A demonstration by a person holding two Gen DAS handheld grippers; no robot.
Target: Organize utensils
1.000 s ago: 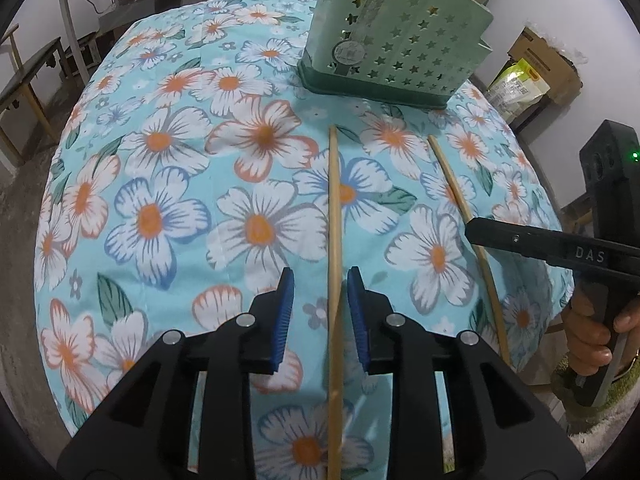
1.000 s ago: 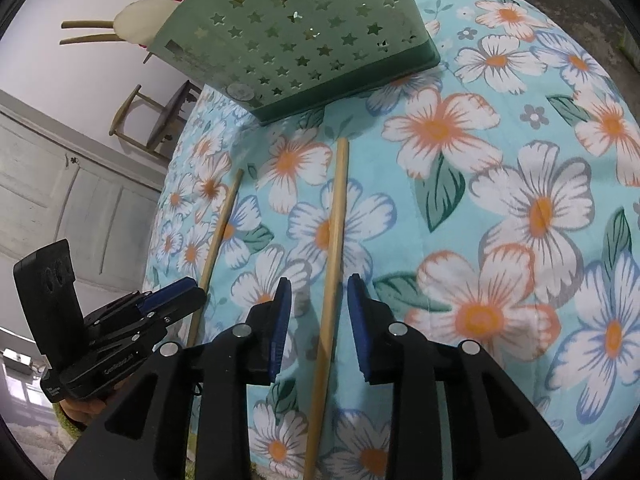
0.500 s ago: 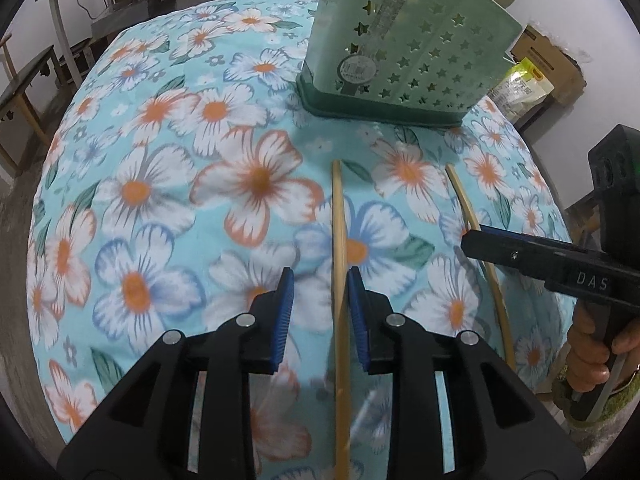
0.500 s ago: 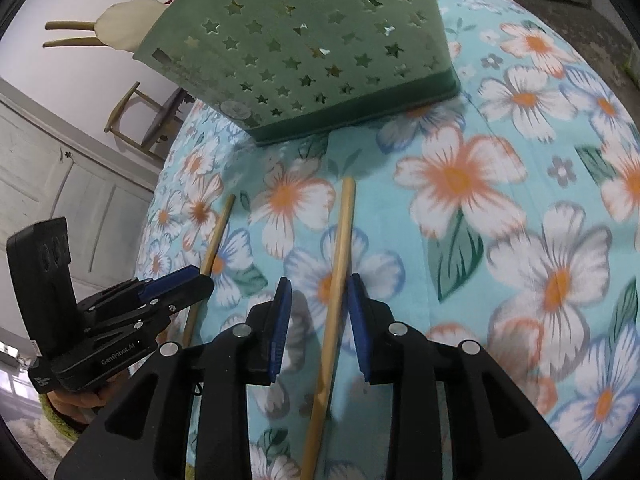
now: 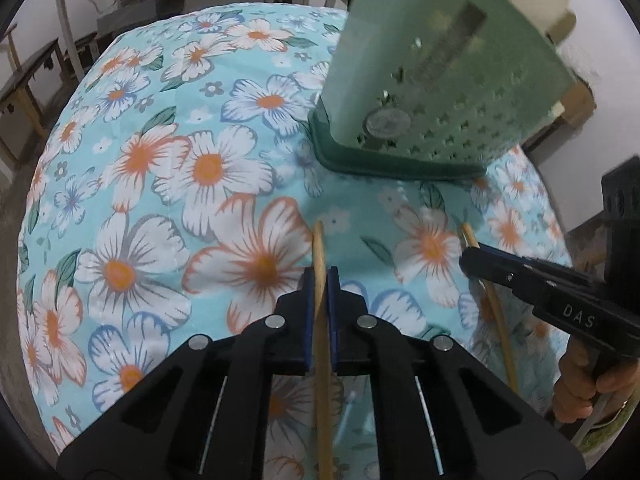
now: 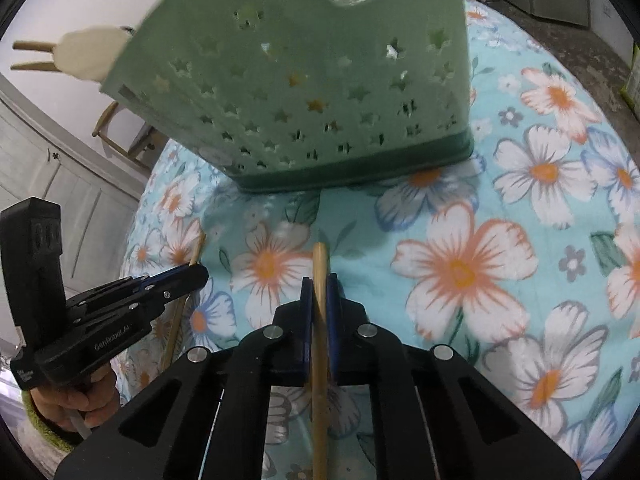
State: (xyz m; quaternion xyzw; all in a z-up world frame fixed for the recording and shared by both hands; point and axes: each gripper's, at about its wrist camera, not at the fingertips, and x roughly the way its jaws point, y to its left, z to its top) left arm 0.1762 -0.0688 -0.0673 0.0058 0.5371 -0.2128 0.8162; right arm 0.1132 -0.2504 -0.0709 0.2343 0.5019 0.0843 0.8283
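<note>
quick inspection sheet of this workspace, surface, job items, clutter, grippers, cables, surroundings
surface: table under a blue floral cloth.
job's things: two wooden chopsticks, the left chopstick and the right chopstick, each pointing toward the green star-punched utensil holder, which stands upright on the cloth.
clutter: nothing seen on the cloth besides these.
grippers: left gripper shut on the left chopstick; right gripper shut on the right chopstick; a hand shows under the left one.
cables: nothing seen.
surroundings: wooden furniture beyond the table, pale cabinet doors, cardboard box.
</note>
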